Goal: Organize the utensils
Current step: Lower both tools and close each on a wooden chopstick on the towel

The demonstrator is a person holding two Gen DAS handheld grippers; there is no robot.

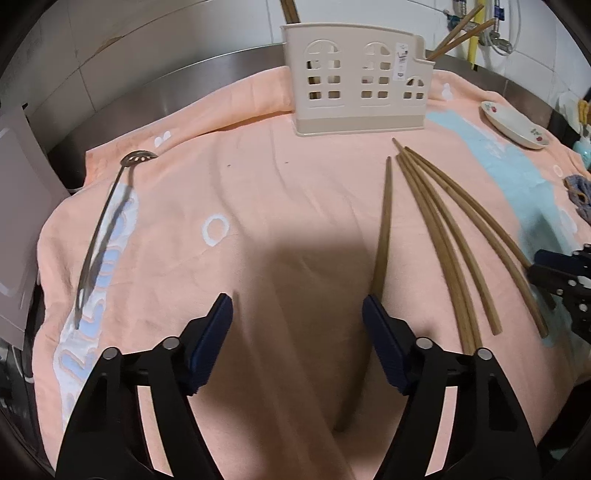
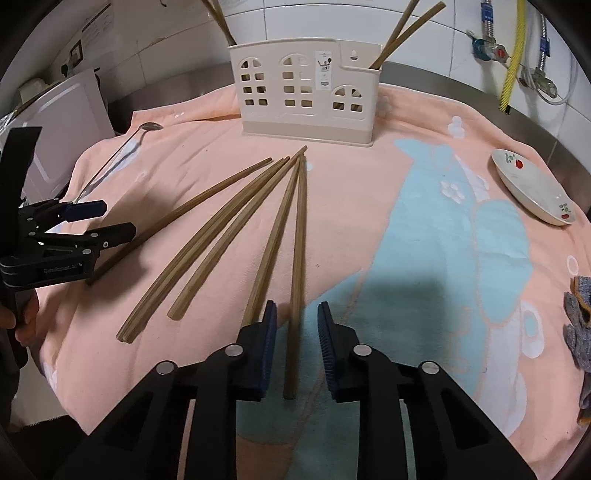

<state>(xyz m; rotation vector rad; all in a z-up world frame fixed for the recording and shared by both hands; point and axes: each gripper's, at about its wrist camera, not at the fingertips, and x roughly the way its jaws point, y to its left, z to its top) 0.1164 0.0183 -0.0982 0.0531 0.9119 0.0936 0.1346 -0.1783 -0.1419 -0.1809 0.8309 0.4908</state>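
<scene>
A beige utensil holder [image 1: 358, 85] [image 2: 306, 99] stands at the far side of a peach towel [image 1: 280, 206] [image 2: 369, 206], with chopsticks standing in it [image 2: 402, 33]. Several brown chopsticks [image 2: 229, 229] [image 1: 443, 229] lie fanned out on the towel. A slotted metal spoon [image 1: 107, 221] [image 2: 122, 151] lies at the left. My left gripper [image 1: 297, 310] [image 2: 107, 221] is open, its right finger beside one chopstick [image 1: 384, 218]. My right gripper [image 2: 297, 314] is open, with one chopstick [image 2: 297, 266] lying between its fingers.
A white floral dish [image 1: 513, 125] [image 2: 532, 188] sits at the towel's right. A grey cloth [image 2: 578, 325] lies at the right edge. A white board [image 1: 18, 236] stands at the left. Pipes and a yellow hose [image 2: 513, 55] run along the tiled wall.
</scene>
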